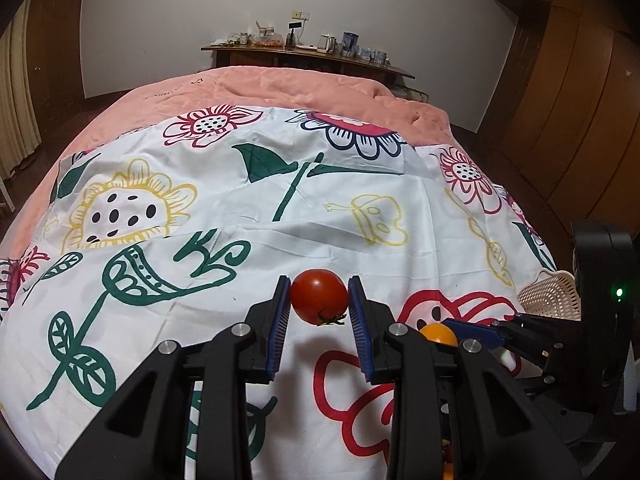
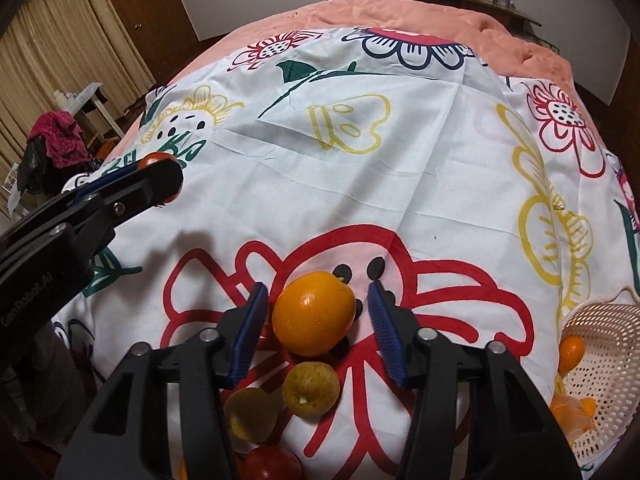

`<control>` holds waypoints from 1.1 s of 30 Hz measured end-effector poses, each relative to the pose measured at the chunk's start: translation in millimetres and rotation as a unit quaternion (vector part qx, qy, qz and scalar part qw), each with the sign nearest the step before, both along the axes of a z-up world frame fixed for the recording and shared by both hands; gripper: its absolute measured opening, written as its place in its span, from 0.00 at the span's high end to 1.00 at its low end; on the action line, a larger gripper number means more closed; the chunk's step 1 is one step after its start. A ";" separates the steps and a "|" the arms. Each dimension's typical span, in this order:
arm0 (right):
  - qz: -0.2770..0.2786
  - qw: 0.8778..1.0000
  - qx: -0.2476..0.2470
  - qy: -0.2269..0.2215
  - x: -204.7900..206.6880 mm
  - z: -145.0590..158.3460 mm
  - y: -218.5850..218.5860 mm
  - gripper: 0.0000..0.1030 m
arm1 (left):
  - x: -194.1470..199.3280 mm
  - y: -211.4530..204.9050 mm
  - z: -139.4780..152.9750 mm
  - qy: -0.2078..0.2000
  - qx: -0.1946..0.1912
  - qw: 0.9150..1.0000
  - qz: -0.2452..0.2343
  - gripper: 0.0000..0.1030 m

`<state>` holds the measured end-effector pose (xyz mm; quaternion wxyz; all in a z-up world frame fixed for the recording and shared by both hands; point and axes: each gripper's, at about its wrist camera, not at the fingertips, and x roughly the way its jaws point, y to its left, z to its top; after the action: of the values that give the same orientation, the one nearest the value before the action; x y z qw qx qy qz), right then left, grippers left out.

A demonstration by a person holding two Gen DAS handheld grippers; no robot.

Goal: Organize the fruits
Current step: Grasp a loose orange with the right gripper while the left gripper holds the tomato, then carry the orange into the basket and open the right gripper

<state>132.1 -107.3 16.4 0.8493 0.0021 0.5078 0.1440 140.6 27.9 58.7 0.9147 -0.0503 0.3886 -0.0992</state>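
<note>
The left gripper (image 1: 319, 294) has its blue-padded fingers (image 1: 280, 322) on either side of a red tomato (image 1: 319, 295); both pads look to be touching its sides, though the fisheye view makes it hard to be sure the grip is firm, and the tomato sits just above the flowered cloth (image 1: 248, 208) that covers the bed (image 1: 280, 84). In the right wrist view the same gripper reaches in from the left edge with the tomato (image 2: 154, 158) showing above its tip. The right gripper (image 2: 318, 312) hangs with its fingers (image 2: 250, 332) apart, a clear gap on each side of an orange (image 2: 315, 312) that lies on the cloth (image 2: 420, 152) over a red flower print. Just nearer the camera lie a dull yellow-green fruit (image 2: 311, 389), a second yellowish one (image 2: 250, 414) beside it, and another tomato (image 2: 273, 463) at the bottom edge. At the far right a cream plastic basket (image 2: 600, 380) sits tilted on the bed's edge, with oranges (image 2: 571, 354) inside it. The basket (image 1: 550, 294) also shows in the left wrist view, behind the right gripper's arm.
</note>
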 end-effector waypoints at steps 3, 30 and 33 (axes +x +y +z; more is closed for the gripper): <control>0.000 1.000 -0.002 -0.004 -1.5 1.2 0.1 0.60 | -1.6 -0.3 -0.7 0.001 0.001 1.000 -0.002 0.71; -0.071 0.994 0.035 -0.078 -41.8 39.4 -59.7 0.61 | -20.5 -26.7 3.6 -0.010 0.030 0.999 -0.027 0.71; -0.089 0.992 0.041 -0.081 -46.6 40.6 -75.7 0.61 | -22.9 -31.9 3.7 -0.010 0.035 0.999 -0.033 0.71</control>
<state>85.5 -183.0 57.0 0.8962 0.0704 0.4291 0.0884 117.7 -3.9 62.4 0.9160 -0.0050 0.3840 -0.1159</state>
